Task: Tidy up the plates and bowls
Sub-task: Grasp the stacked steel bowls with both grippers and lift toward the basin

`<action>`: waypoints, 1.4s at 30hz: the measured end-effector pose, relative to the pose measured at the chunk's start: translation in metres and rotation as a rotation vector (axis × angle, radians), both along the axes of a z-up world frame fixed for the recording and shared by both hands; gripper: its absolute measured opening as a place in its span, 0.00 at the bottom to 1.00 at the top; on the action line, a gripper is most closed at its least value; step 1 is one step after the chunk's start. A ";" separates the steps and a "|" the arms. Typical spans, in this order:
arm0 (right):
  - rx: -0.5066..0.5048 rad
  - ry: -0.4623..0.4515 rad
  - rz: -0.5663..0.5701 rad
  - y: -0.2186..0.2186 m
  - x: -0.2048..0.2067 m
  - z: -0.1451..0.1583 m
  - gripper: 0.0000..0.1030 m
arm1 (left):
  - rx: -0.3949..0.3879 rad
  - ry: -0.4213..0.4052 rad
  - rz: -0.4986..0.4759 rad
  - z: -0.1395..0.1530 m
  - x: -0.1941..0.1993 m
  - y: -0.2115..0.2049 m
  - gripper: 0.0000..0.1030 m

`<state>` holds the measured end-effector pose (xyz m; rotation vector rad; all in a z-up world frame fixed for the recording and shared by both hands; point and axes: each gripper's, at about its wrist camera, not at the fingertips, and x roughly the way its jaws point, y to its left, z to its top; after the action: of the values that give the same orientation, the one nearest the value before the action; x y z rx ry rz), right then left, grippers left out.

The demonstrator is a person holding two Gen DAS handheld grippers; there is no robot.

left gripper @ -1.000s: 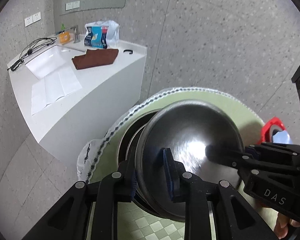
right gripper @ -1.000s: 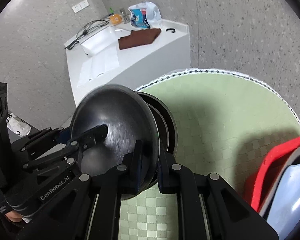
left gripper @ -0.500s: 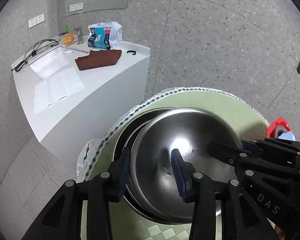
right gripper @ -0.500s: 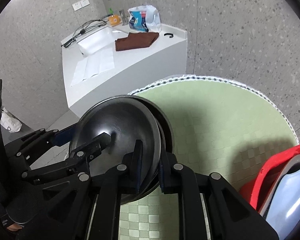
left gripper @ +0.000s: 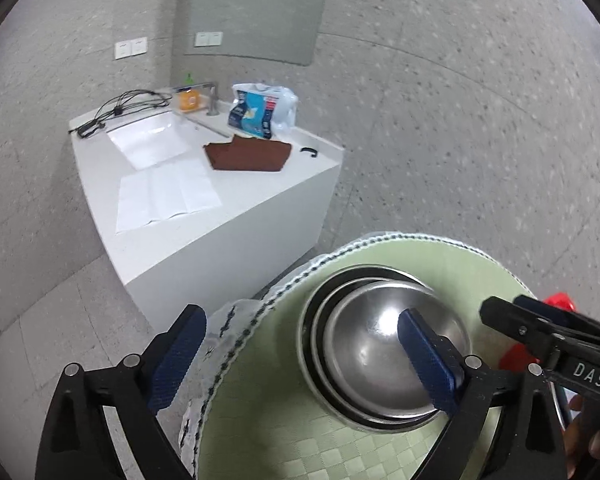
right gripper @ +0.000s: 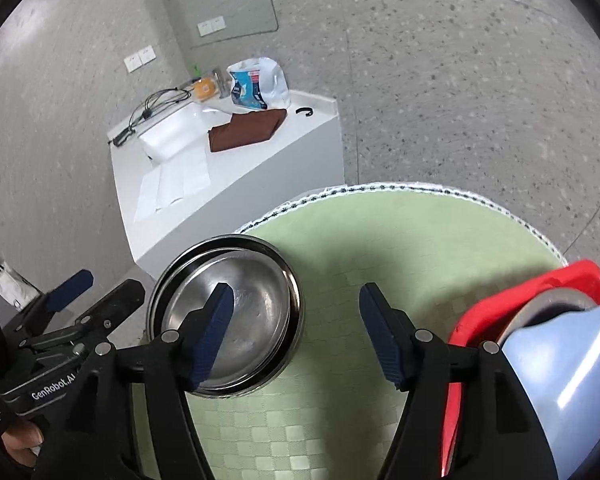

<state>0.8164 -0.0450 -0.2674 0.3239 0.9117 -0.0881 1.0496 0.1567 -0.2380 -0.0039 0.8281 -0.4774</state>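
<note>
— What's sitting on the table (right gripper: 400,248) there?

— A nest of steel bowls (left gripper: 384,348), round and shiny, one inside another. At least three rims show, the outermost dark along its edge.

— Upright?

— Yes, mouths up, resting flat on the pale green checked cloth. The innermost bowl (right gripper: 236,320) has a brushed, slightly scuffed bottom with a bright glare on it.

— Whereabouts on the table?

— Near the edge on the side toward the white counter, close to the patterned trim of the cloth. Nothing is touching the stack; it stands free.
</note>
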 end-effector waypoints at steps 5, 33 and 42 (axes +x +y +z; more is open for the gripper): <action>0.025 0.031 -0.035 0.000 -0.003 -0.012 0.69 | -0.026 0.056 0.036 -0.016 -0.011 0.012 0.94; 0.262 0.168 -0.025 0.001 0.013 -0.068 0.36 | -0.020 0.181 -0.061 -0.047 0.034 -0.027 0.34; 0.285 0.037 -0.012 -0.005 -0.022 -0.008 0.35 | -0.082 0.038 -0.045 0.015 -0.031 -0.014 0.34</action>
<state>0.7941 -0.0504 -0.2755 0.5939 0.9603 0.0256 1.0187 0.1430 -0.2228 -0.0705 0.8468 -0.5551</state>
